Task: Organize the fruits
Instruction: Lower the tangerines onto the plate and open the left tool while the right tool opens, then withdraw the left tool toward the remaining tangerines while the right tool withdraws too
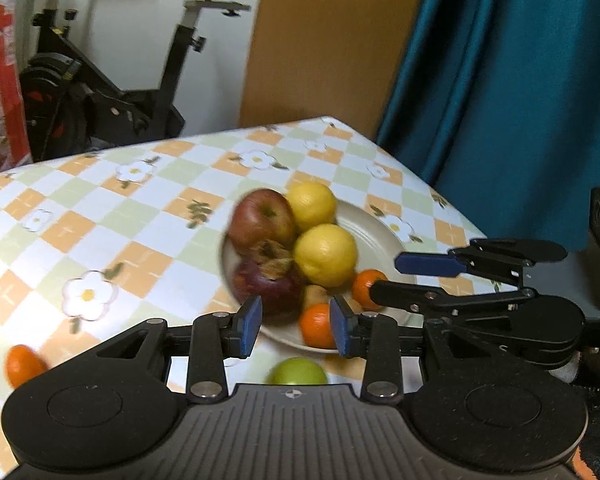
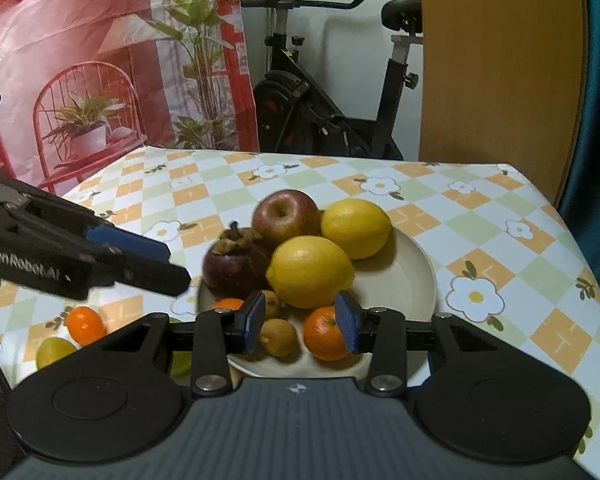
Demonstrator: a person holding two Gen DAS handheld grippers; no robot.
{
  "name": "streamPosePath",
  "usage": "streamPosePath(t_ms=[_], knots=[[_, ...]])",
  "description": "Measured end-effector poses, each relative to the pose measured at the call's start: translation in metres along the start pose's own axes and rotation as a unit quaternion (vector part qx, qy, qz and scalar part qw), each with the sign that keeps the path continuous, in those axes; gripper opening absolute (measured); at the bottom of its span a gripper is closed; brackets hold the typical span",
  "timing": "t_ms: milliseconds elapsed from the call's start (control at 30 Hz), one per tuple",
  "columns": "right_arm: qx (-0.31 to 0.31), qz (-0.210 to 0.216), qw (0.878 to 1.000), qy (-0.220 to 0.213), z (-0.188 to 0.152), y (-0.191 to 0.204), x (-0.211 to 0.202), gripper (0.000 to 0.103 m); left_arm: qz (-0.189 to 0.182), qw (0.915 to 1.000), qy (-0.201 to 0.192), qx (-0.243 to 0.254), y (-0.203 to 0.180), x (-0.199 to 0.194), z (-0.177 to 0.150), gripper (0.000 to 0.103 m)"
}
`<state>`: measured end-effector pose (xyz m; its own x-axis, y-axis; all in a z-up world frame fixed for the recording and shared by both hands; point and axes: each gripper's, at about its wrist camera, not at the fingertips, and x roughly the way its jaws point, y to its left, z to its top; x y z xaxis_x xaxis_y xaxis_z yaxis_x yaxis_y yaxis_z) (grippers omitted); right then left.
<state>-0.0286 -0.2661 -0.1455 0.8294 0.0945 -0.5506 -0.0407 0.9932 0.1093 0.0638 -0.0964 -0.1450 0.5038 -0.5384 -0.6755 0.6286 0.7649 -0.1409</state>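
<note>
Presently, the round cream ceramic plate (image 2: 412, 276) sits mid-surface on the checked floral tablecloth (image 2: 480, 216), heaped with a red apple (image 2: 286, 216), two yellow lemons (image 2: 310, 272), a dark mangosteen (image 2: 232, 264) and small oranges. Two pieces lie off the plate, near and left — a loose small orange (image 1: 22, 364) and a green round fruit (image 1: 298, 372). The left gripper (image 1: 294, 330) is nearer both; the green fruit lies just below its fingers. The right gripper (image 2: 300, 326) faces the plate. Both grippers stand apart, holding nothing. The fruits are roundish — no long axis governs approach.
</note>
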Motion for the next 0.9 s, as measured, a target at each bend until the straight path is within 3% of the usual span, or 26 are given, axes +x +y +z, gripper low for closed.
streamPosePath(t_ms=[333, 600, 900], knots=[[-0.009, 0.024, 1.000, -0.009, 0.015, 0.032, 0.004, 0.042, 0.048, 0.9976, -0.036, -0.035, 0.049, -0.043, -0.001, 0.039], [-0.007, 0.066, 0.998, -0.009, 0.025, 0.074, 0.019, 0.042, 0.087, 0.9937, -0.043, -0.057, 0.086, -0.068, -0.016, 0.039], [-0.004, 0.119, 0.992, 0.050, 0.014, 0.126, 0.045, 0.045, 0.117, 0.9875, -0.046, -0.095, 0.112, -0.083, -0.045, 0.040]])
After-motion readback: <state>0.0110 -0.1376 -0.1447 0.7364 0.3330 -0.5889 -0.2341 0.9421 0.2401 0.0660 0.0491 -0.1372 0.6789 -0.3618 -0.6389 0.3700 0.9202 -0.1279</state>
